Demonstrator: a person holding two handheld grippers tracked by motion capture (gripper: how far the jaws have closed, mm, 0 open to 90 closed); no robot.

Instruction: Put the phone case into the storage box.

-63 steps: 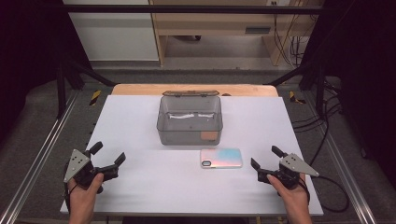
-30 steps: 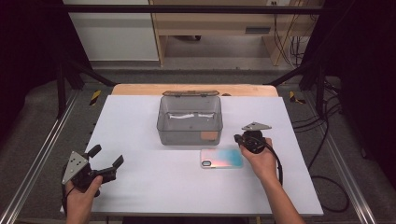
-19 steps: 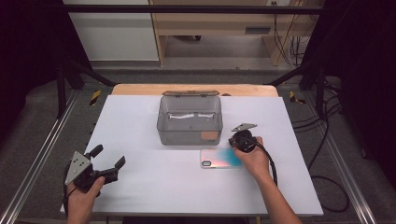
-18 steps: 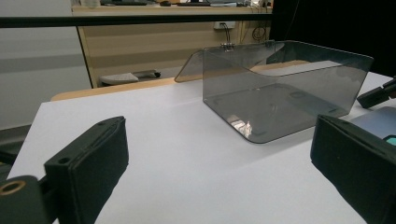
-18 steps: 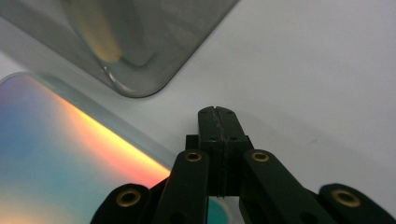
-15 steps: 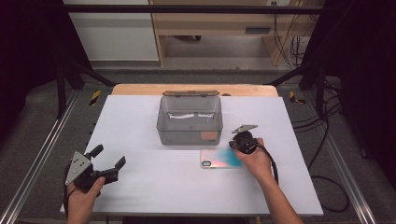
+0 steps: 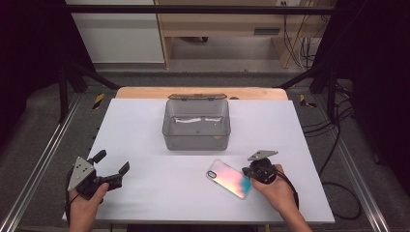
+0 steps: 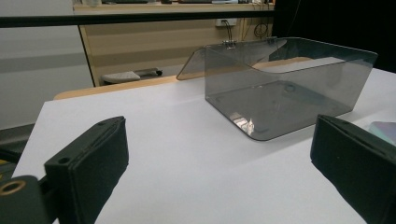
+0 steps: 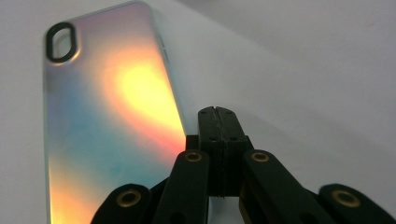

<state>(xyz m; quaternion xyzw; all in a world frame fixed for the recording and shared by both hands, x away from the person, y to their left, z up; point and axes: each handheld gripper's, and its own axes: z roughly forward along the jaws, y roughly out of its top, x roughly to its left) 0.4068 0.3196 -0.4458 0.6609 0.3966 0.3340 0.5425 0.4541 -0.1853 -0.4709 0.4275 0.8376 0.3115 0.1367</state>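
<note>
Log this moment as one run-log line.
right gripper: shut, beside phone case edge | left gripper: open, idle | clear box: open, behind case

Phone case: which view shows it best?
The right gripper view: the iridescent phone case is close up, its camera cutout plain, beside the shut right gripper. The high view shows it small but whole, lying angled on the white table. The left gripper view catches just a sliver at its right edge.

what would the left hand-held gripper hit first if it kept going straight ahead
Probably the open smoked-grey transparent plastic box; it lies ahead between the open left hand-held gripper jaws, with bare white table before it.
</note>
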